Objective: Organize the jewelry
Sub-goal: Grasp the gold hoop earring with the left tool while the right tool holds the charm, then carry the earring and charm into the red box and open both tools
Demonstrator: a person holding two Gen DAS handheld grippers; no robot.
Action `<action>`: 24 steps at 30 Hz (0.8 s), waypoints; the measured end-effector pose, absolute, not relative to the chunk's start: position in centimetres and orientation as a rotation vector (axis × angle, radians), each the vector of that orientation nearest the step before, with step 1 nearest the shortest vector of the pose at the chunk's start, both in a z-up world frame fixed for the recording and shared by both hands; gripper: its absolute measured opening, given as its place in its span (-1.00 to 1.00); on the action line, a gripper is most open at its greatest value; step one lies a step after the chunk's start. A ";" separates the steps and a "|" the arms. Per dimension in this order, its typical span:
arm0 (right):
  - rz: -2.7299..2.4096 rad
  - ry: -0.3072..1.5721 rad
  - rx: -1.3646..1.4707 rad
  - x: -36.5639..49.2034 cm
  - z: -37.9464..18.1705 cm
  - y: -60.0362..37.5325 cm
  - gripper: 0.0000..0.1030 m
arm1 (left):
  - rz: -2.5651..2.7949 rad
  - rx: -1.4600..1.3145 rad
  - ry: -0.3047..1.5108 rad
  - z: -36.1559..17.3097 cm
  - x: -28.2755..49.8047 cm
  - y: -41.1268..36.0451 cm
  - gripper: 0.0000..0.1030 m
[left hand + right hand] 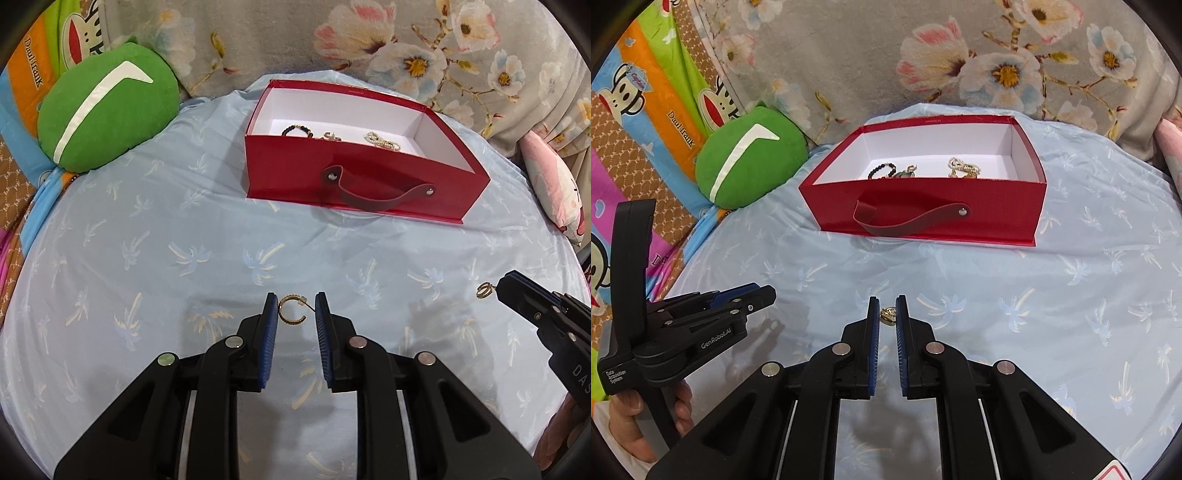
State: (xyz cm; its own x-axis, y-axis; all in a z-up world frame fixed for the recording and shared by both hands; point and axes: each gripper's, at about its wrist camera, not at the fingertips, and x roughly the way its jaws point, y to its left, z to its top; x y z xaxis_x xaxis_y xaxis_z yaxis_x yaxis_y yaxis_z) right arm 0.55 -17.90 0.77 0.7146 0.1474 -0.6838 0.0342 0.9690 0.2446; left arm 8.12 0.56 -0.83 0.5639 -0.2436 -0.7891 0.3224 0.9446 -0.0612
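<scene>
1. Left gripper (296, 301): the jaws stand narrowly apart and pinch a gold C-shaped hoop earring (291, 309) between the blue pads (271, 325). The hoop sits at the fingertips, held clear above the blue sheet (147, 258).

2. Right gripper (887, 306): the jaws are closed almost fully on a small gold ring (887, 315), gripped at the pad tips. In the left wrist view the same ring (484, 290) projects from the tip of the right gripper (496, 290) at the right edge.

3. Red box (365, 173): it lies open-topped on the sheet, well beyond both grippers, with a dark strap handle (380, 195) on its near wall. The interior is white.

4. Box contents: a dark beaded bracelet (882, 170) lies at the left of the floor, a gold chain piece (964, 169) at the right, and a further small item between them, too small to identify.

5. Surroundings: a green cushion (107, 110) rests left of the box; a floral cover (406, 48) runs behind it.

6. A hand (639, 424) grips the left gripper's handle, seen in the right wrist view.
</scene>
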 end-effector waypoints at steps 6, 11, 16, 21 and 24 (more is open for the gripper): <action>0.061 0.748 0.250 0.4 1.8 -18.5 -0.84 | -0.329 0.099 0.895 0.5 8.4 0.1 -0.61; 0.056 0.719 0.248 0.5 2.8 -19.0 -0.84 | -0.332 0.102 0.864 1.9 8.8 -0.4 -0.61; 0.057 0.688 0.239 1.0 4.2 -19.5 -0.84 | -0.337 0.112 0.828 3.3 9.5 -1.1 -0.61; 0.050 0.643 0.220 2.3 6.0 -20.2 -0.84 | -0.344 0.109 0.780 5.2 10.7 -1.8 -0.61; 0.045 0.615 0.211 3.4 7.2 -20.8 -0.84 | -0.345 0.112 0.748 6.3 11.8 -2.2 -0.61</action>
